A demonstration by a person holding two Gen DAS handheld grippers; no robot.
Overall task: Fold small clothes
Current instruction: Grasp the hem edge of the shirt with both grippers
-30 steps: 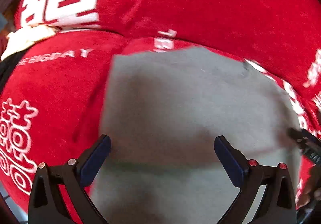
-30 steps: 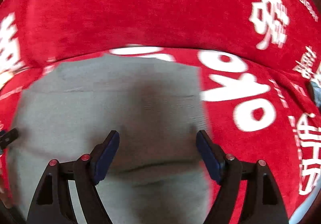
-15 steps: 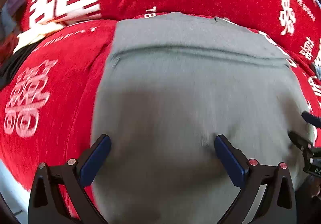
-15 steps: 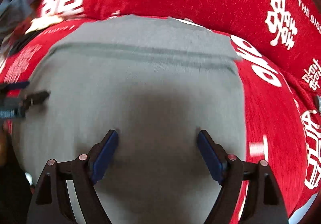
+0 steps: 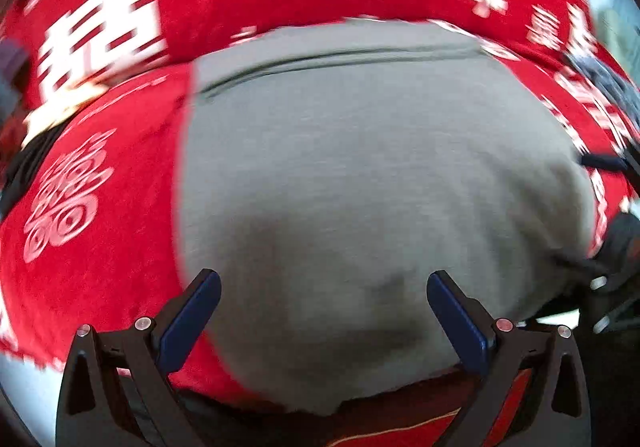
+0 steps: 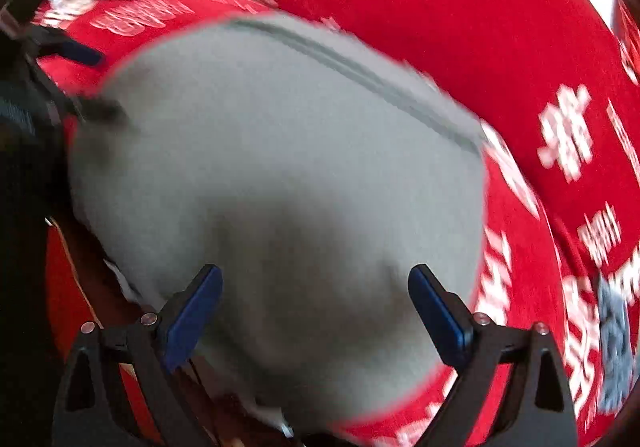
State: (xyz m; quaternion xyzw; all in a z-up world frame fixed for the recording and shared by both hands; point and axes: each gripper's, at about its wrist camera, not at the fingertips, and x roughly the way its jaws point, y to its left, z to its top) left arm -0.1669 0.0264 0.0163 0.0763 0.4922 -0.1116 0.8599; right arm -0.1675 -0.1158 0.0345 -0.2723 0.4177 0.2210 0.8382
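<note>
The grey garment (image 5: pixel 360 175) is seen from farther back than 1 second ago, its seamed far edge now revealed on the red cover (image 5: pixel 100 247). Both the left gripper (image 5: pixel 324 311) and right gripper (image 6: pixel 316 303) are held with fingers wide and empty, a fold judged just laid

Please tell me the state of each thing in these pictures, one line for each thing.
Left gripper: open, empty, over the grey cloth.
Right gripper: open, empty, over the grey cloth.
Grey cloth: lying spread and smooth on the red cover, one seam near its far edge.
Red cover: spread under the cloth, white print.
</note>
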